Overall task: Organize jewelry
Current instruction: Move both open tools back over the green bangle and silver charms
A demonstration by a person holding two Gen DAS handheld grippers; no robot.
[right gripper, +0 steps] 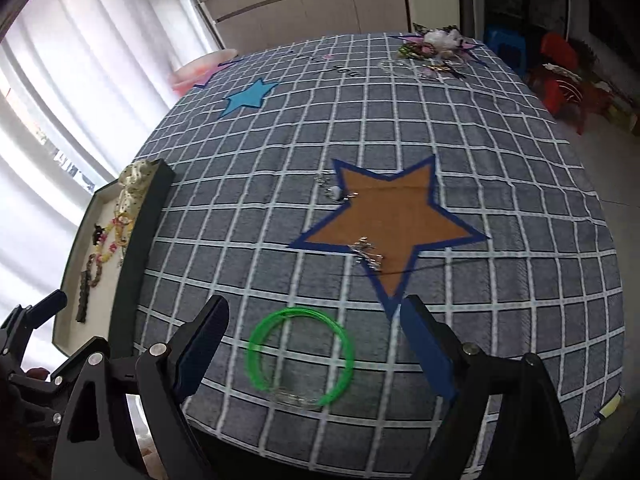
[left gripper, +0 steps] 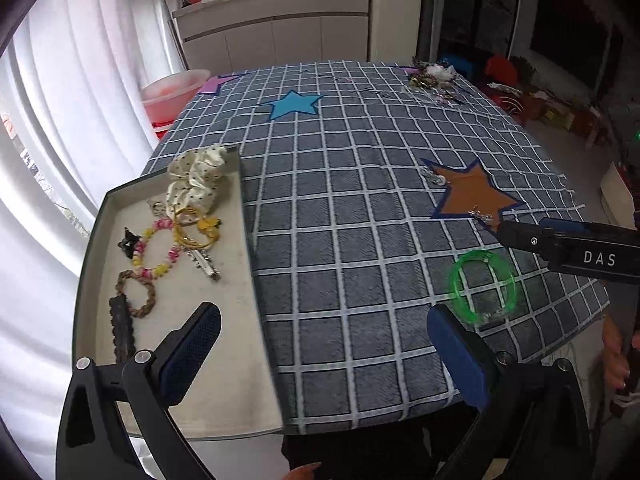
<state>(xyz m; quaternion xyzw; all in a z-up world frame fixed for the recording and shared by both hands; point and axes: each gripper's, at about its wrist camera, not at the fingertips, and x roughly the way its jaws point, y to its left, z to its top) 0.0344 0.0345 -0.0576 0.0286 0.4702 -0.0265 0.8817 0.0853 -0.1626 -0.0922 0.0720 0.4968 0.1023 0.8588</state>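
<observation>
A desk (right gripper: 500,168) under a grey checked cloth fills both views, with stars sewn on: a blue one (right gripper: 249,95) at the far side and a large brown one (right gripper: 394,220) at centre.

At nine o'clock an open tray (left gripper: 256,392) lies at the desk's left edge, its long axis running from near to far. It holds a dotted scrunchie (left gripper: 196,180) at the far end, then a bead bracelet (left gripper: 158,248), a silver clip (left gripper: 204,262), a braided ring (left gripper: 136,294) and a dark strip (left gripper: 122,328) that lies lengthwise along the tray.

A green bangle (right gripper: 301,356) lies flat on the cloth at six o'clock near the front edge, well apart from the tray. A silver charm (right gripper: 366,254) rests on the brown star's lower edge; another (right gripper: 332,188) sits at its upper left point. A heap of jewelry (right gripper: 432,52) sits at one o'clock at the far edge.

The right gripper (right gripper: 316,346) points steeply down, open wide and empty, the bangle seen between its fingers without touching. The left gripper (left gripper: 324,356) tilts down likewise, spread wide and empty, one finger over the tray and one over the cloth. Bare cloth lies open between tray and brown star.
</observation>
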